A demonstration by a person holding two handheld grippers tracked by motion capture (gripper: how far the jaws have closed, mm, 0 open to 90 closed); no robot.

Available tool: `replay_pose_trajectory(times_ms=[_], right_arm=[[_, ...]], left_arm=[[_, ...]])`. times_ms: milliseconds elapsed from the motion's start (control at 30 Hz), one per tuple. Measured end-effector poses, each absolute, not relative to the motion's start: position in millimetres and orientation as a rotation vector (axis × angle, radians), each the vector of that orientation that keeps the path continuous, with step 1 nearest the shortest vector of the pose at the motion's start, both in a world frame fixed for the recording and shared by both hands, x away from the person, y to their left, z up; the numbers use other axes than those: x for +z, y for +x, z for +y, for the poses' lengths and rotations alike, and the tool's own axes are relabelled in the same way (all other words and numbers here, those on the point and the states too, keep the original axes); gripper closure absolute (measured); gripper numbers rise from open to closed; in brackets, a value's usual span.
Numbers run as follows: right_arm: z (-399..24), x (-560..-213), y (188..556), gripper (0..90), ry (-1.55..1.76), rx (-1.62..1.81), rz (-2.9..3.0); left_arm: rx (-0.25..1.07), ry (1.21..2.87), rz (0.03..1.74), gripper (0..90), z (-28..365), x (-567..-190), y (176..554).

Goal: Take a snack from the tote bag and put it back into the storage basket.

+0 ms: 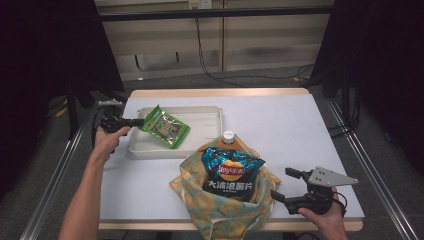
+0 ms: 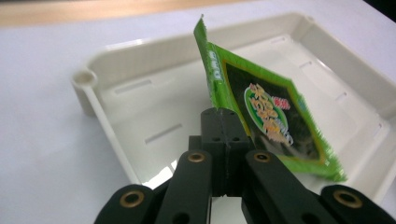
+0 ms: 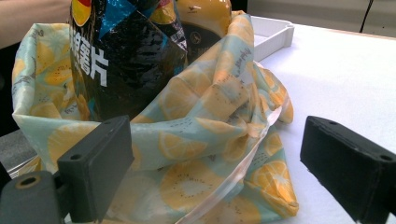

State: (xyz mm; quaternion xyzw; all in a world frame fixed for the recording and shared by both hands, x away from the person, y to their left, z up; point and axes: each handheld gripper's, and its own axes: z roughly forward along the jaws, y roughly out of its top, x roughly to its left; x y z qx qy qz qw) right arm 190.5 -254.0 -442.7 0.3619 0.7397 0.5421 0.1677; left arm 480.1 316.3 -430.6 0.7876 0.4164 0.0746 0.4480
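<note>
One green packet (image 2: 261, 112) pinched in left tool (image 2: 223, 122) above tray (image 2: 140, 60)

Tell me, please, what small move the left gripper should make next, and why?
Probably lower and release: the left gripper is shut on the green snack packet, which hangs tilted over the white tray, seemingly not yet flat on its floor.

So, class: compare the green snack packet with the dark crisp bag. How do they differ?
The green packet is small, while the crisp bag is much bigger. The packet is pinched by the left claw over the white tray; the crisp bag stands upright in the lemon-print cloth bag, held by neither claw. Both are sealed snack packs.
</note>
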Motion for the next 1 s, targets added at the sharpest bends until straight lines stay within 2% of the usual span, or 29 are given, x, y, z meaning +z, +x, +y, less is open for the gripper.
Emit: replay_pose_trajectory(times_ms=[233,1000], right_arm=[[-255.4,-443.1,191.0,8.5,1.038,1.546,2.095],[-258.1,-443.7,190.6,8.5,1.049,1.545,2.089]], left_arm=[[0.226,1.931,1.044,90.0,321.2,-413.5,492.2],[0.315,1.894,1.041,90.0,316.7,-390.9,521.6]])
